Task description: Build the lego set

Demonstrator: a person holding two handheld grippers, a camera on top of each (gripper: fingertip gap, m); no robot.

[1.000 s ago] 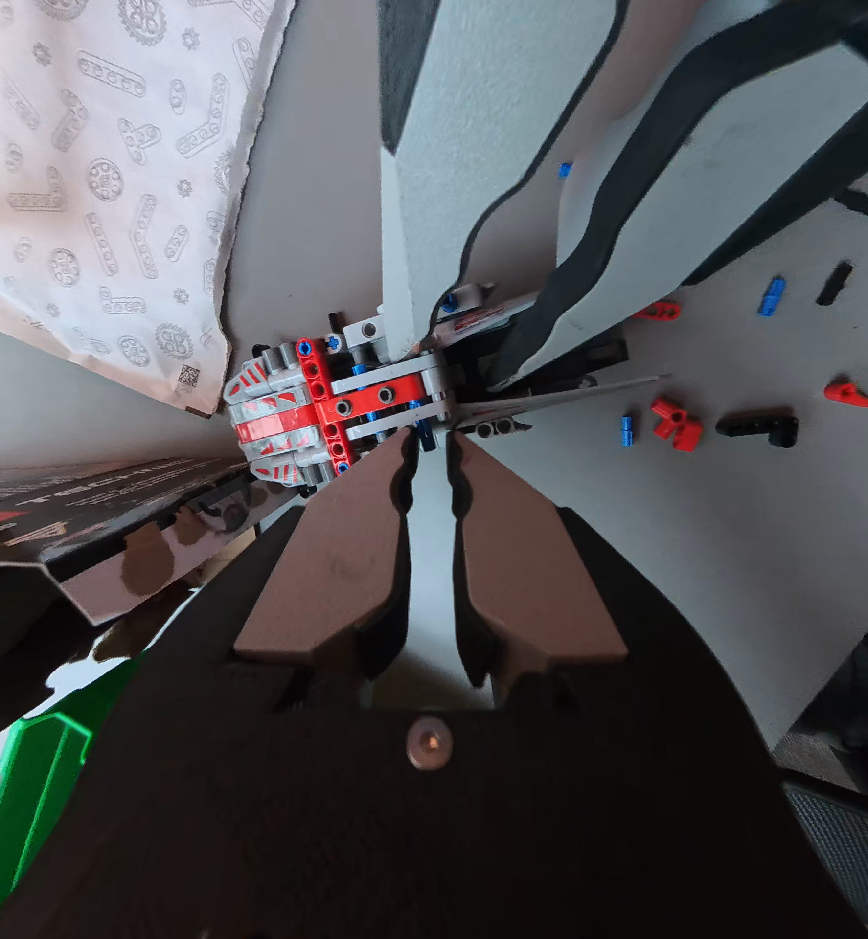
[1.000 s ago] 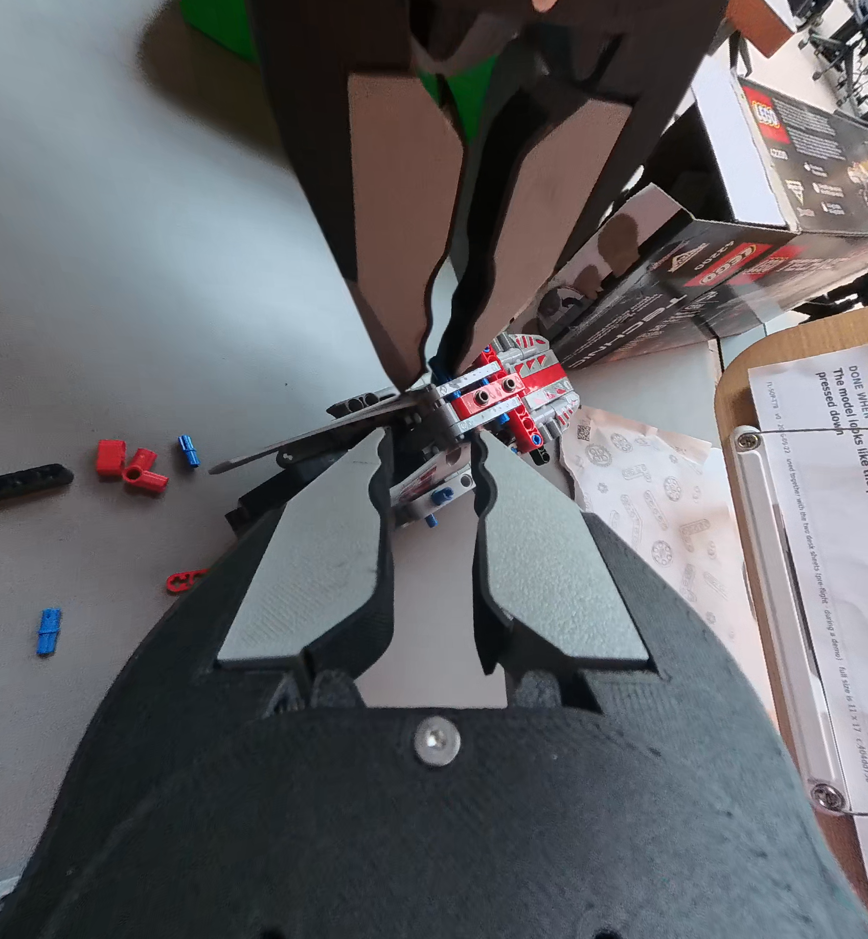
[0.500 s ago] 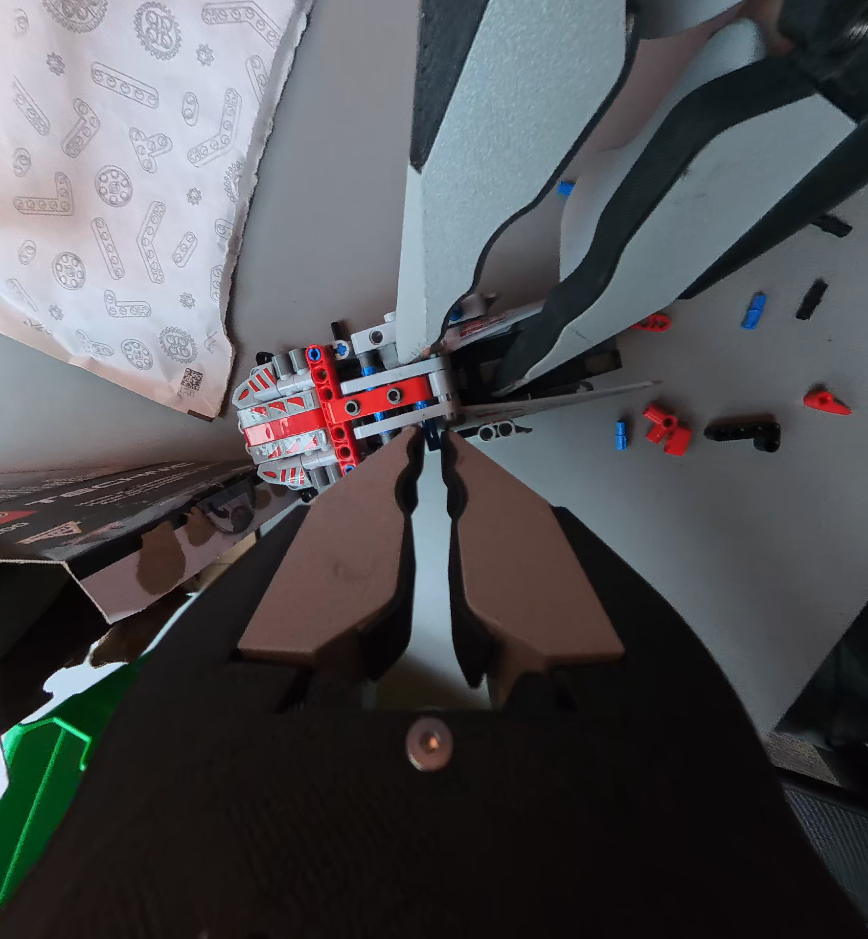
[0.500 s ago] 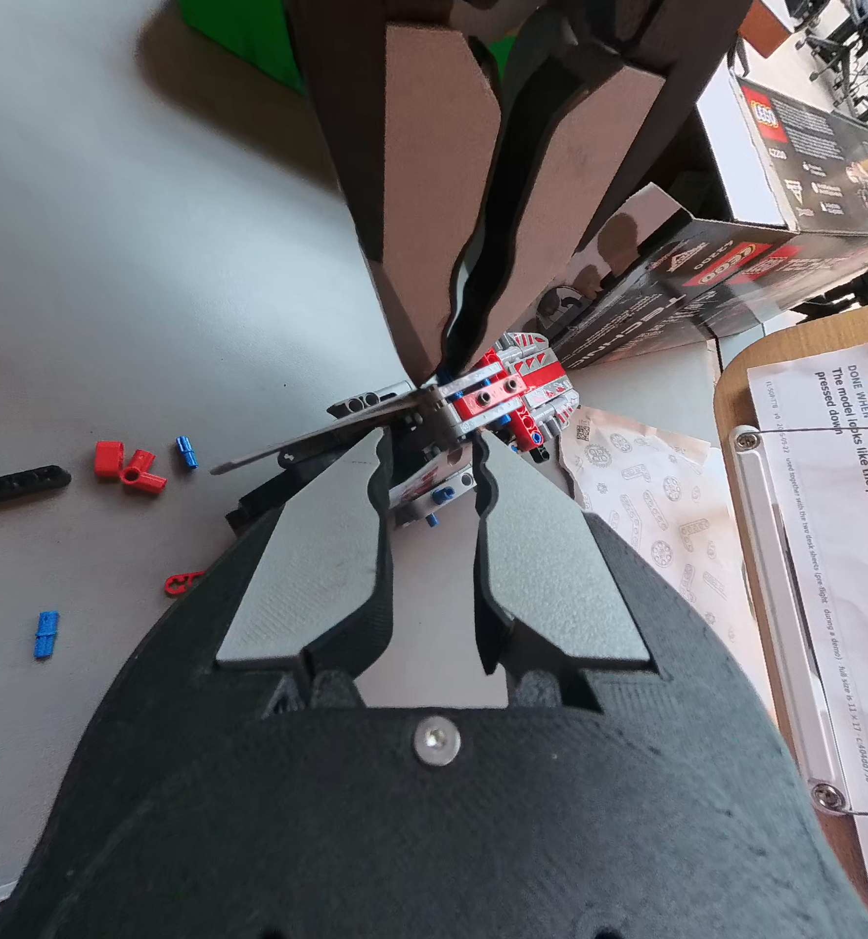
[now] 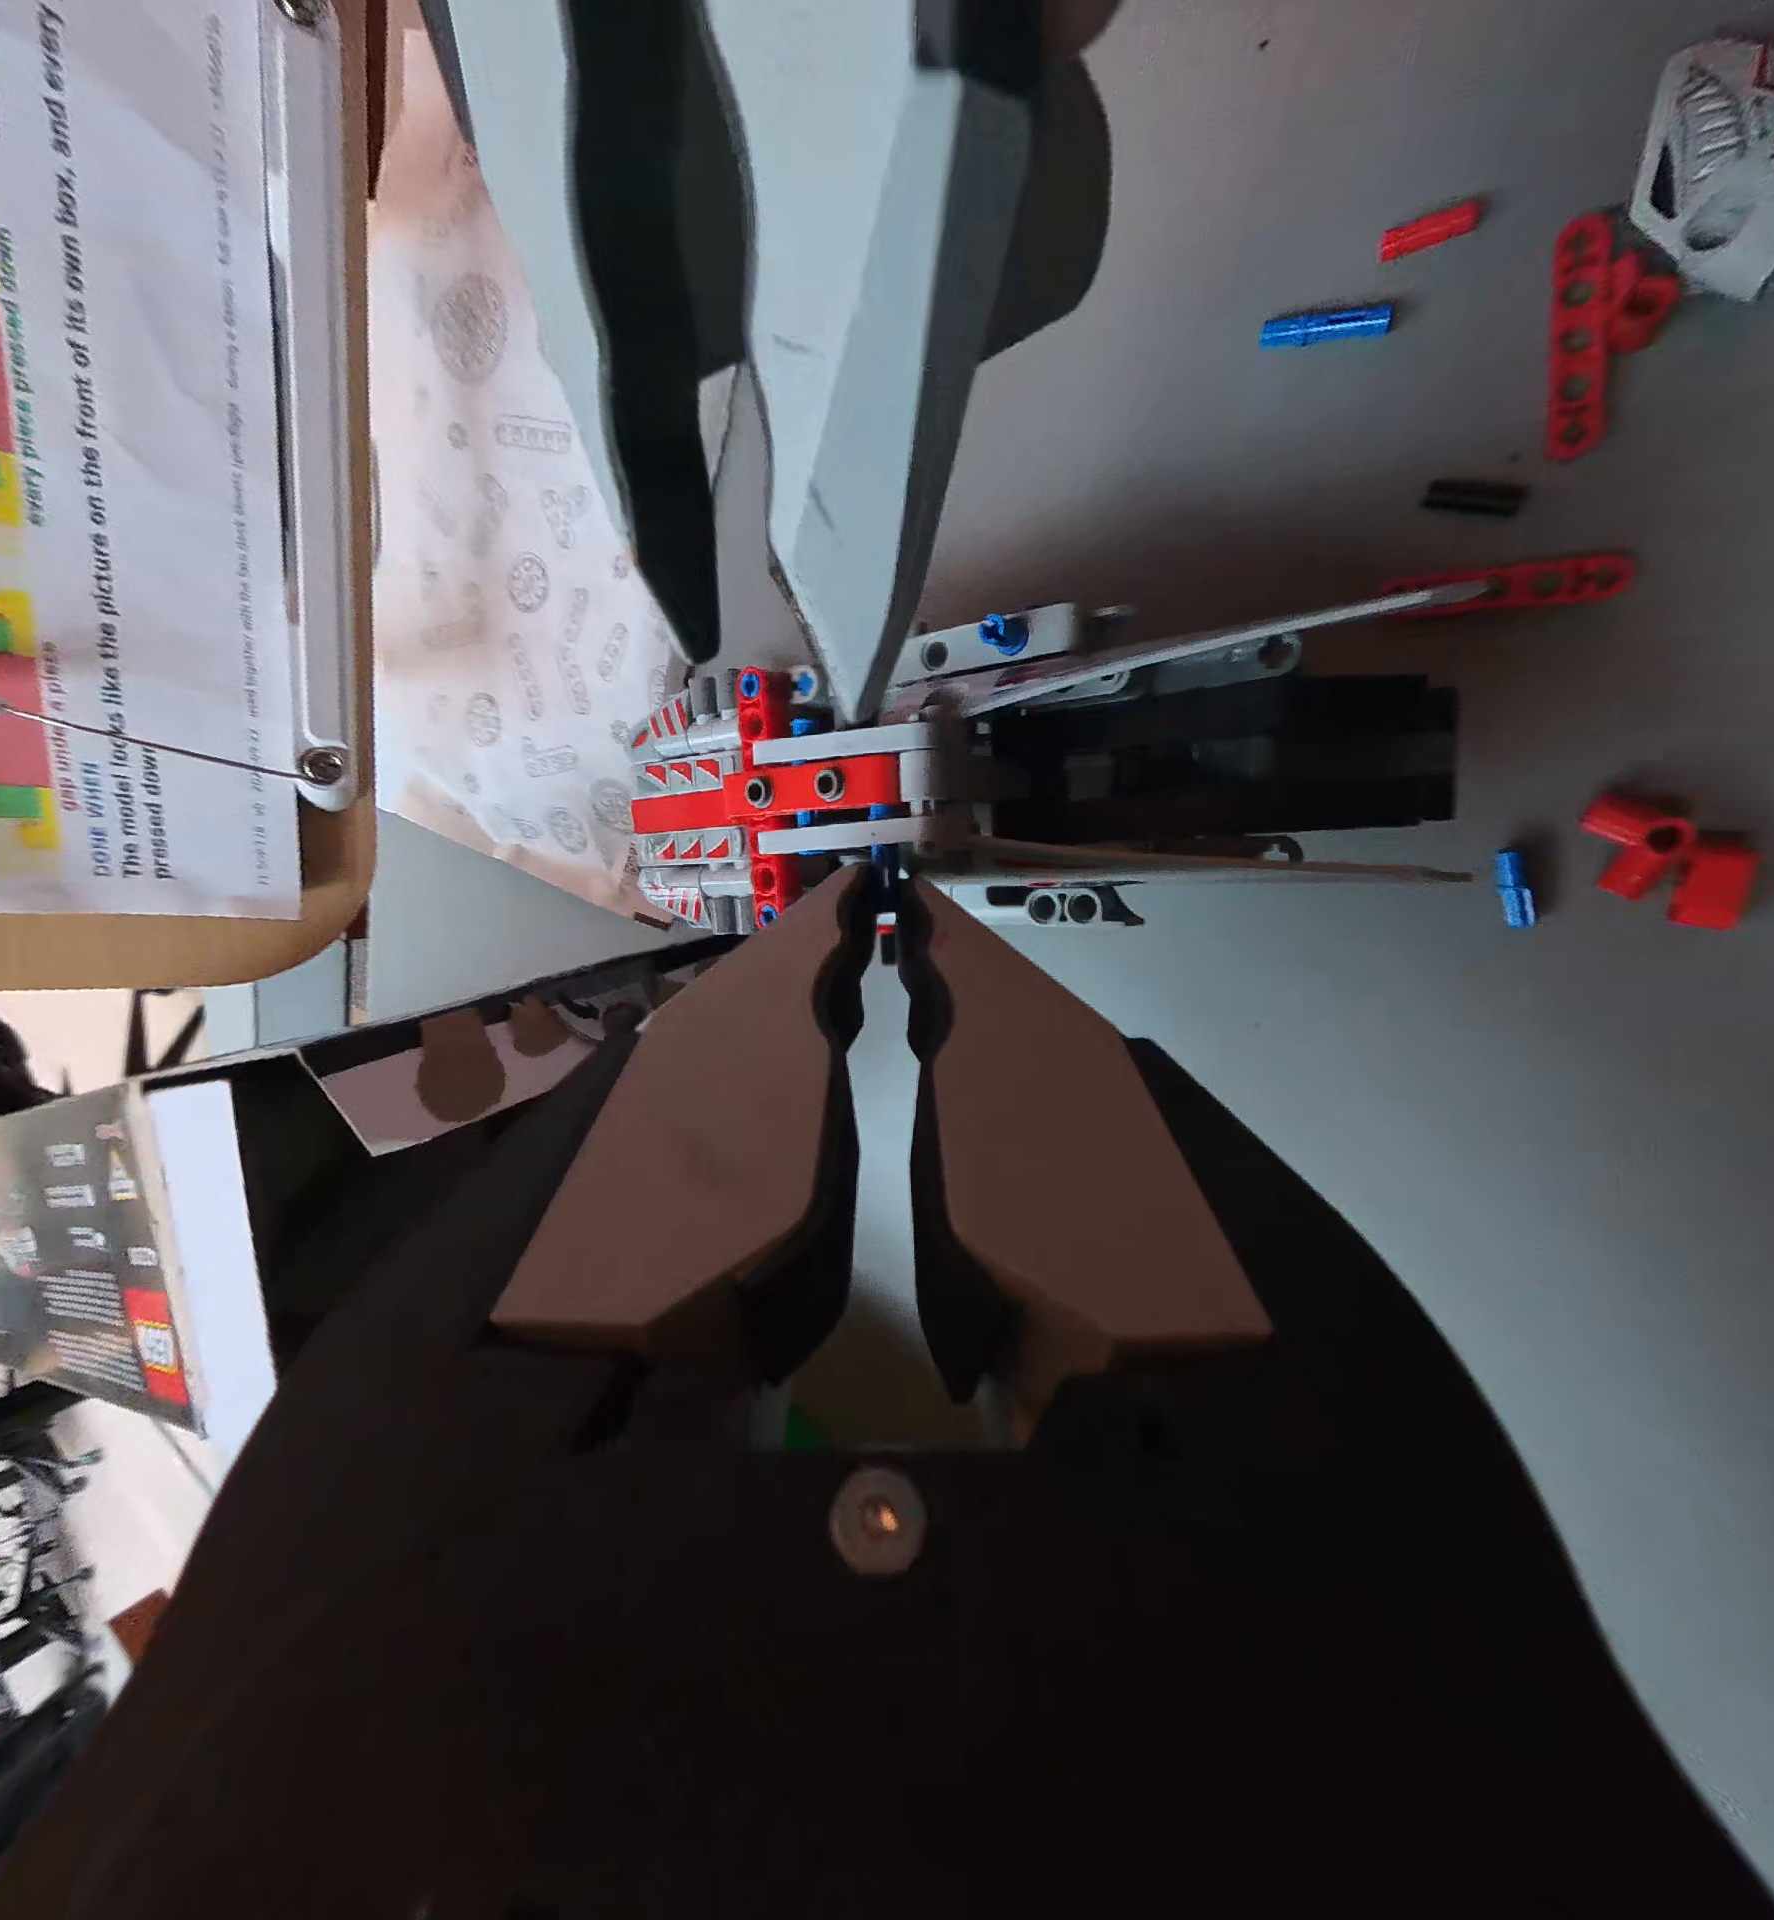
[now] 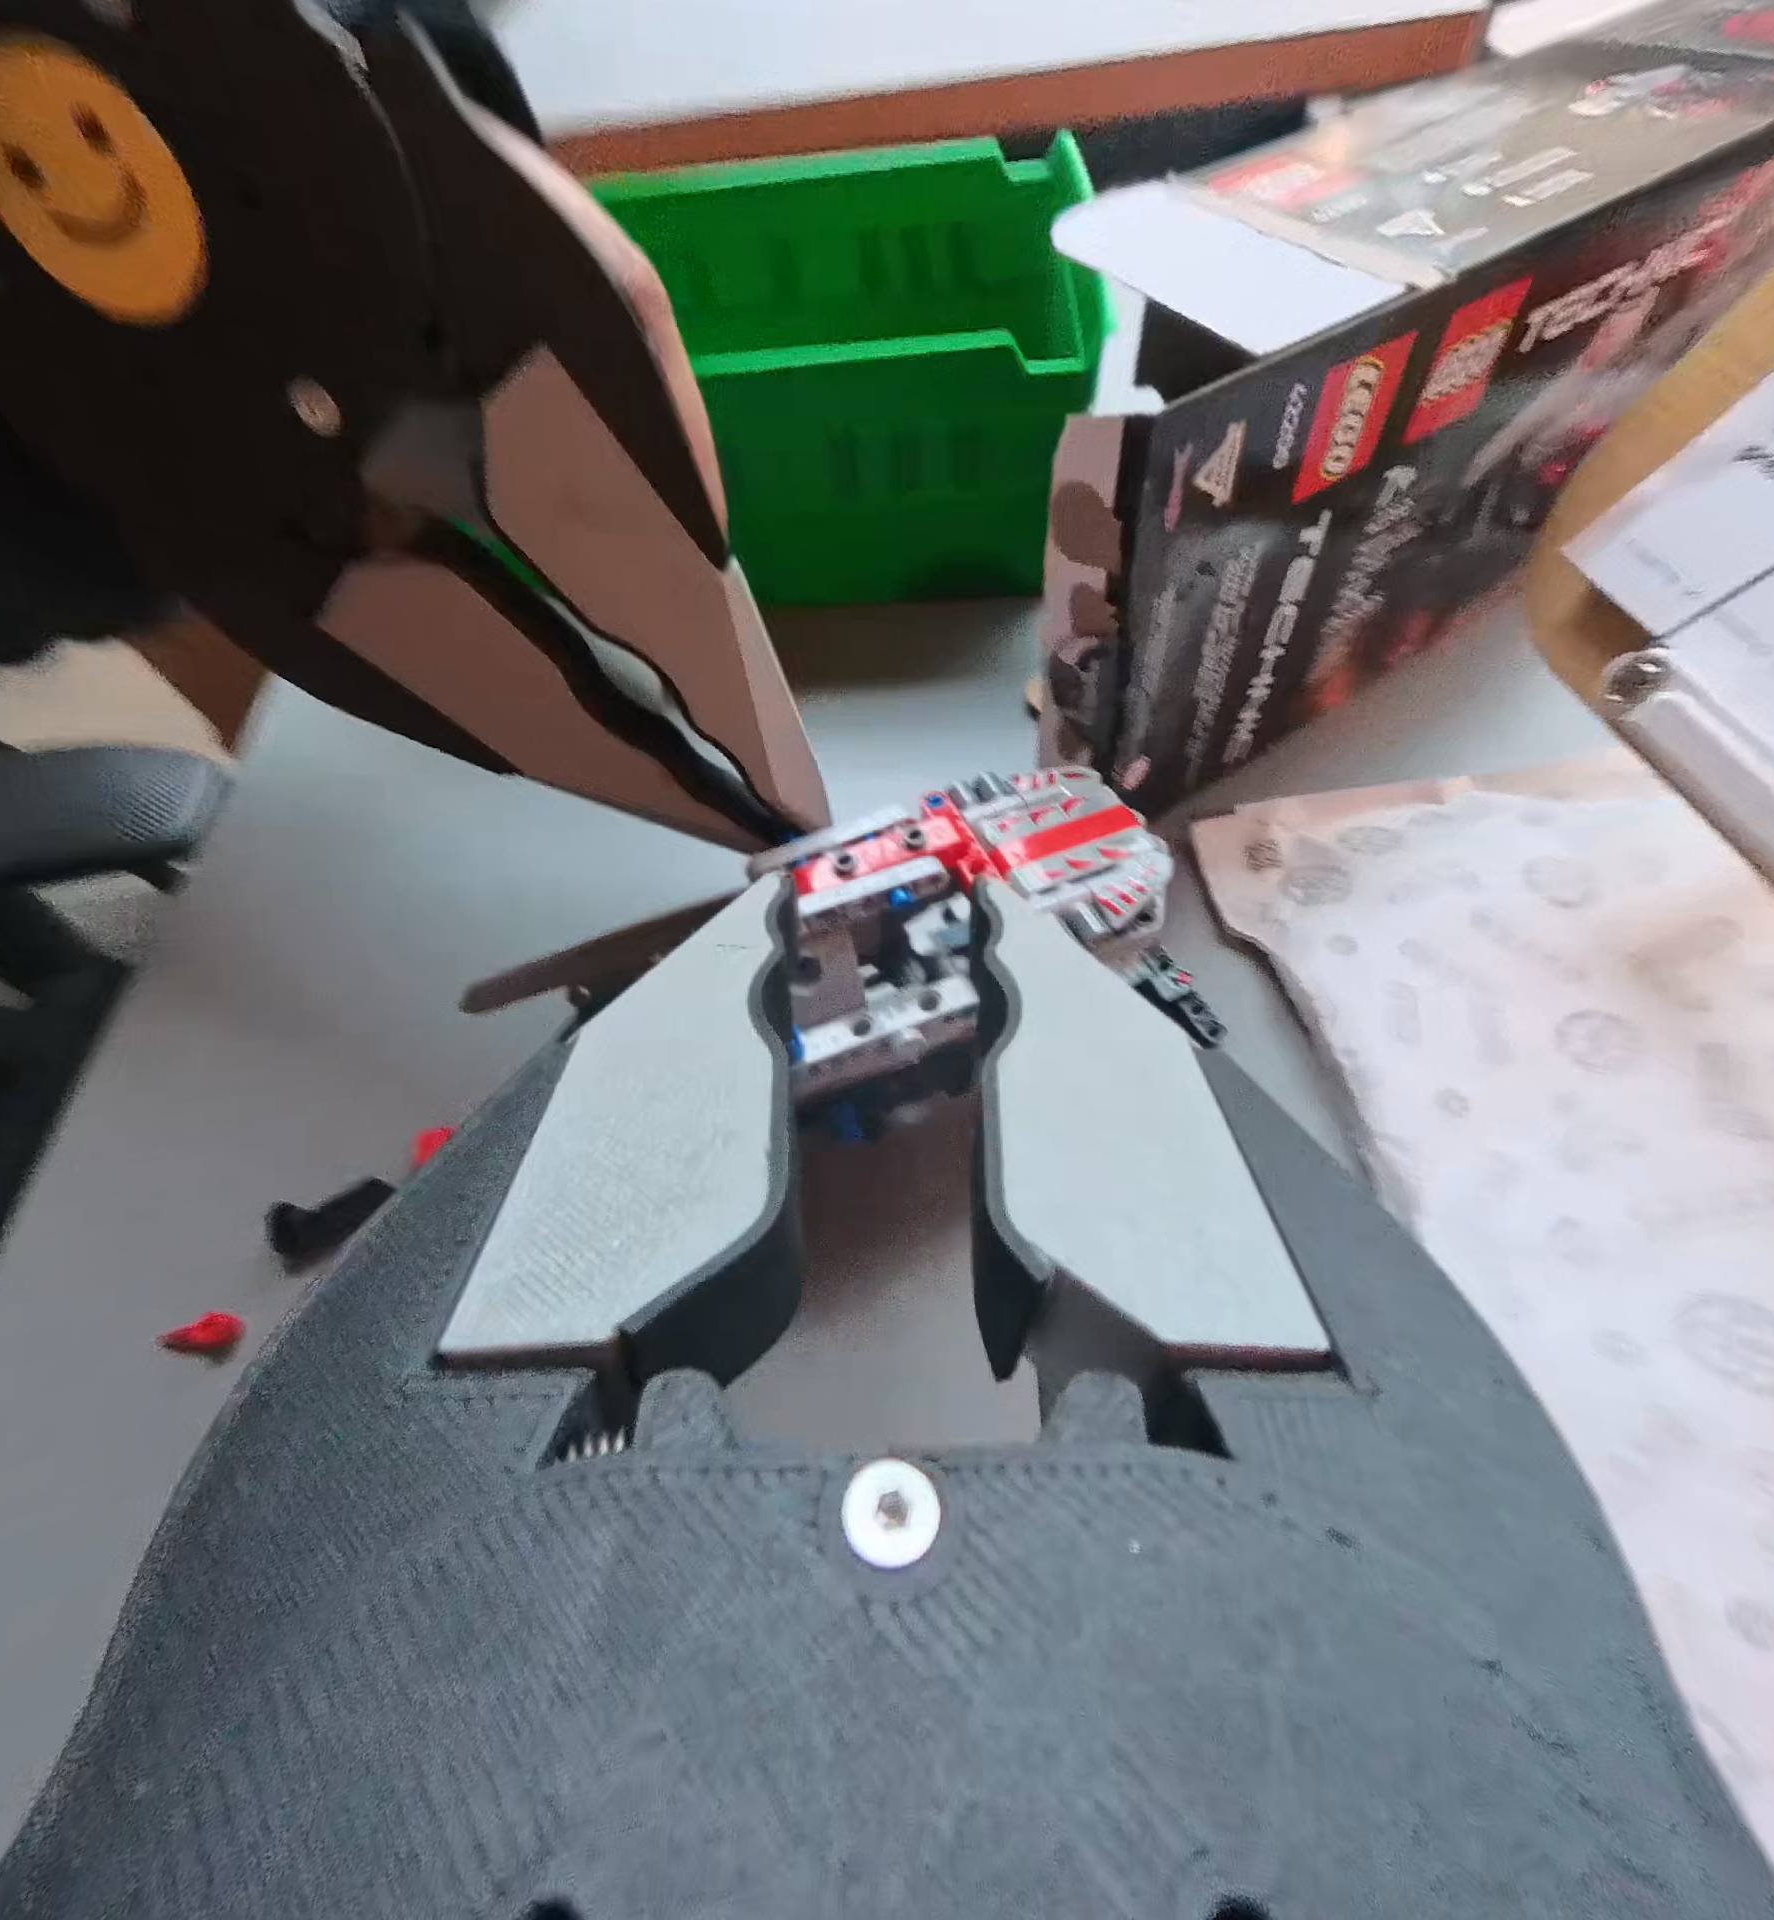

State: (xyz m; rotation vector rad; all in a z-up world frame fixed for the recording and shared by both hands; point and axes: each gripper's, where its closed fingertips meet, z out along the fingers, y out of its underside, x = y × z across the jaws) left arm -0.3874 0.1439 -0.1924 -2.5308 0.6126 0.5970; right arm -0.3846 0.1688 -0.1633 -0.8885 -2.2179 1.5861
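Note:
A red, grey and white lego model (image 5: pixel 821 790) is held just above the grey table (image 5: pixel 1382 1195), between both grippers. My left gripper (image 5: pixel 878 899), with brown pads, is nearly shut, and its tips pinch a small blue pin on the model's near side. My right gripper (image 6: pixel 878 904), with grey pads, is shut across the model's (image 6: pixel 966 842) grey body from both sides. In the right wrist view the left gripper's fingers (image 6: pixel 654 623) come in from the upper left and touch the model's top. In the left wrist view a right gripper finger (image 5: pixel 862 416) comes down from above.
Loose parts lie right of the model: a blue pin (image 5: pixel 1324 327), red beams (image 5: pixel 1579 343), a red connector (image 5: pixel 1672 852), a black piece (image 5: pixel 1470 499) and a grey-white panel (image 5: pixel 1745 166). A paper bag (image 6: pixel 1537 1039), a clipboard (image 5: pixel 135 468), the set's box (image 6: pixel 1382 499) and a green bin (image 6: pixel 893 364) stand around. Some 4 centimeters of space lies between my two pairs of fingers. Left tips and right tips are each some 15 centimeters from the red connector (image 5: pixel 1672 852).
Both grippers have swung round together with the model still held between them. The right wrist view now looks flatter across the table; the clipboard and more loose parts came into the left view.

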